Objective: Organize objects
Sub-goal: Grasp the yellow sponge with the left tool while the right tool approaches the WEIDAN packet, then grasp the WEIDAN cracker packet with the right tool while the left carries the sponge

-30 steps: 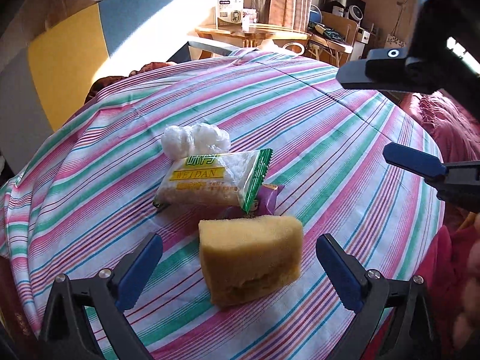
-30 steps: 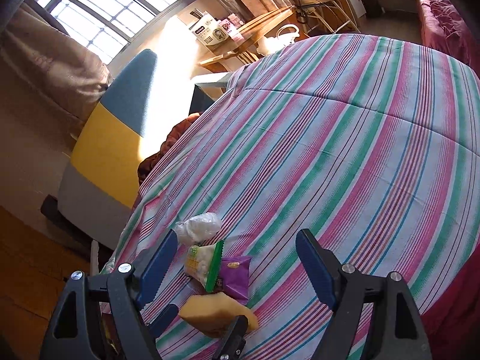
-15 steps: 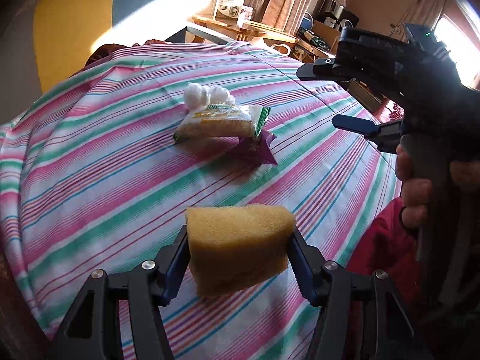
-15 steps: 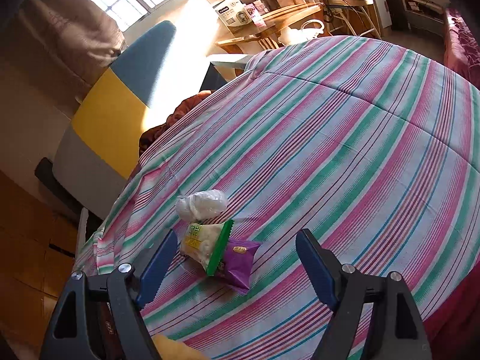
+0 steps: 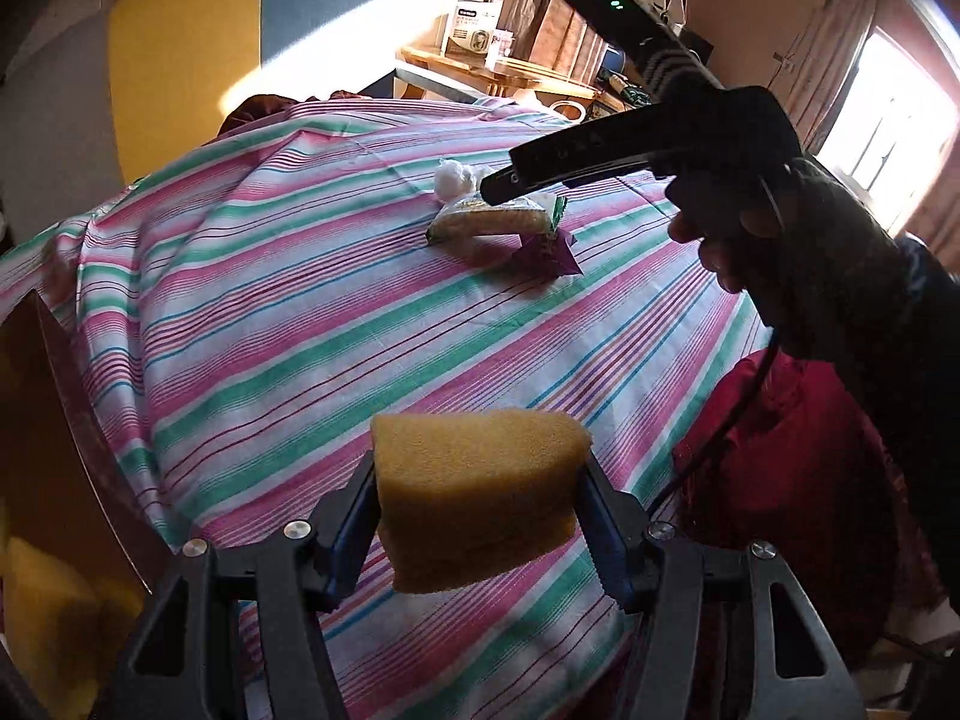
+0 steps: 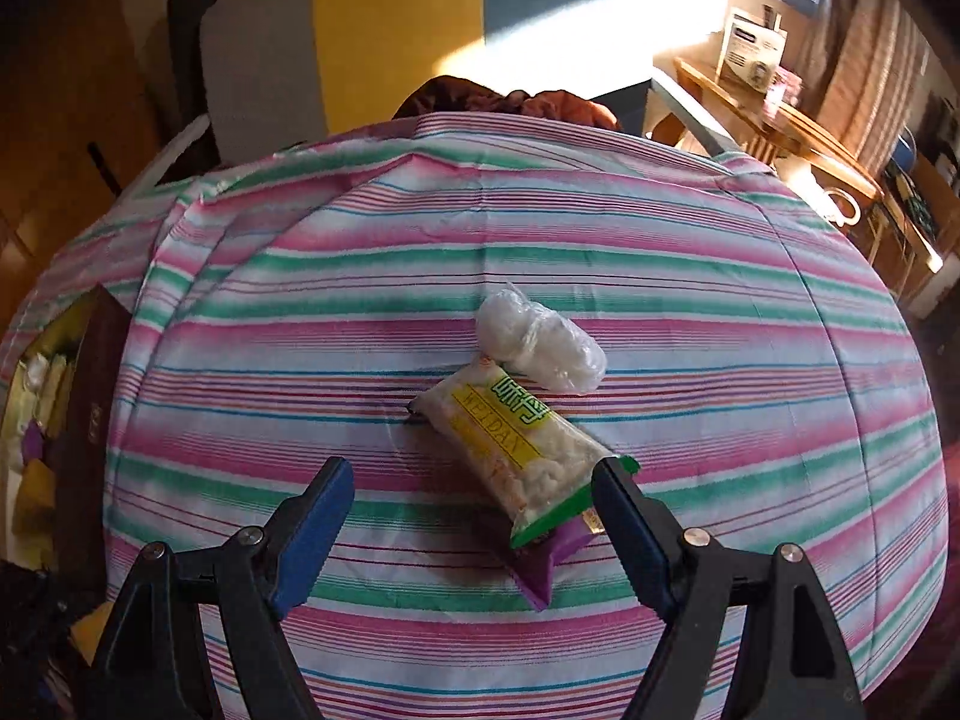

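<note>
From my left camera the left tongs [image 5: 480,516] are clamped on one yellow sponge [image 5: 477,492], both blue pads pressed into its short sides; its long axis runs across the frame, between the pads, and it hangs clear above the striped cloth [image 5: 300,324]; the sponge's underside is hidden from me. What carries the cloth, bench or bed, I cannot tell; it is covered entirely. At the left edge I see part of a brown box [image 5: 54,420] cut off by the frame, with something yellow inside, too dark to name.

The right tongs [image 6: 474,516] stand wide apart with nothing gripped, hovering above the pile; in the left view they appear from the side, a hand [image 5: 774,240] around the handle, and they cover part of the packets.

I count three packets on the cloth: one clear-and-green snack packet [image 6: 510,444], long axis running diagonally from upper left to lower right, green end toward the right pad; one purple sachet [image 6: 549,558] mostly buried under it; one white wad in clear plastic [image 6: 537,342] touching its far end.
</note>
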Demonstrator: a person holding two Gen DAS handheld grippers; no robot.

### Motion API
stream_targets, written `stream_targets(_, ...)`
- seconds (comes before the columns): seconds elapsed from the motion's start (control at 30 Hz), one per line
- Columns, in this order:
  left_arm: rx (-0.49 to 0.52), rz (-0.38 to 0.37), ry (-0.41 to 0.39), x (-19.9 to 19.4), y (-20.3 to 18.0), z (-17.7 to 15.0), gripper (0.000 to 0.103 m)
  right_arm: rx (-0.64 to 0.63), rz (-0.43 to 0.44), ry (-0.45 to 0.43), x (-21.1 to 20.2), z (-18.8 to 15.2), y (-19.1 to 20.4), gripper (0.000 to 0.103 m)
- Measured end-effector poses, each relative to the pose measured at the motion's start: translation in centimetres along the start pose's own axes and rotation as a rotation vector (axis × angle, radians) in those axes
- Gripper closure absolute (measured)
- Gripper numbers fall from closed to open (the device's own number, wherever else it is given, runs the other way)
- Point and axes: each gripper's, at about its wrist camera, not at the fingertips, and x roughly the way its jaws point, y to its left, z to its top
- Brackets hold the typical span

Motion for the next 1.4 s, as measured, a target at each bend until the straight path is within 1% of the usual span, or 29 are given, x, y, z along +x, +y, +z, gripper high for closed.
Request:
stream_targets(0.07,-0.003,-0.009,-0.007,-0.3,0.1,-0.1,0.041,-0.107,-0.041,0.077,1.8,1.2,0.6,0.020)
stream_targets(0.13,-0.010,-0.018,-0.015,-0.7,0.1,-0.3,0.041,-0.187,-0.090,0.151,3.7,2.0,0.8,0.020)
stream_targets(0.2,-0.018,-0.025,-0.018,-0.9,0.2,-0.4,0.040,-0.237,-0.112,0.218,5.4,2.5,0.9,0.020)
stream_targets(0.27,-0.026,-0.036,-0.020,-1.1,0.4,-0.4,0.040,-0.258,-0.131,0.261,6.8,2.8,0.8,0.021)
stream_targets(0.3,-0.027,-0.039,-0.021,-1.2,0.4,-0.5,0.040,-0.256,-0.124,0.284,7.5,2.8,0.7,0.024)
stream_targets(0.33,-0.027,-0.035,-0.022,-1.3,0.4,-0.6,0.040,-0.253,-0.126,0.296,7.9,2.8,0.7,0.032)
stream_targets(0.37,-0.027,-0.035,-0.023,-1.4,0.5,-0.7,0.040,-0.249,-0.127,0.297,8.1,2.7,0.9,0.055)
stream_targets(0.4,-0.030,-0.037,-0.023,-1.4,0.5,-0.7,0.040,-0.241,-0.122,0.287,8.1,2.6,1.1,0.066)
stream_targets(0.47,-0.040,-0.037,-0.027,-1.6,0.7,-0.9,0.040,-0.223,-0.085,0.266,7.6,2.3,2.1,0.066)
stream_targets(0.6,-0.048,-0.037,-0.042,-2.3,0.7,-1.0,0.040,-0.208,0.013,0.203,6.1,0.9,5.4,0.066)
stream_targets(0.7,-0.048,-0.031,-0.059,-3.2,0.7,-1.3,0.040,-0.174,0.080,0.191,5.7,-0.2,7.6,0.066)
stream_targets(0.8,-0.054,-0.020,-0.078,-4.4,0.9,-1.7,0.040,-0.159,0.087,0.180,5.6,-1.8,9.2,0.066)
stream_targets(0.9,-0.068,-0.013,-0.099,-5.8,1.2,-2.2,0.040,-0.120,0.114,0.157,5.0,-3.0,9.5,0.065)
stream_targets(0.97,-0.074,-0.005,-0.116,-6.7,1.4,-2.4,0.040,-0.087,0.119,0.133,4.8,-3.6,9.1,0.064)
stream_targets(1.07,-0.094,0.013,-0.137,-8.0,2.0,-2.8,0.040,-0.036,0.164,0.105,4.7,-4.2,7.9,0.064)
stream_targets(1.13,-0.122,0.028,-0.153,-9.0,2.7,-3.1,0.040,-0.031,0.182,0.083,4.6,-4.6,7.5,0.063)
stream_targets(1.27,-0.203,0.072,-0.191,-11.1,5.1,-3.7,0.040,-0.051,0.168,0.057,4.0,-5.2,8.4,0.063)
stream_targets(1.37,-0.283,0.114,-0.220,-13.1,8.2,-3.9,0.040,-0.066,0.156,0.054,3.7,-5.5,8.5,0.063)
stream_targets(1.4,-0.314,0.140,-0.227,-13.7,9.4,-3.9,0.040,-0.072,0.152,0.052,3.6,-5.6,8.4,0.063)
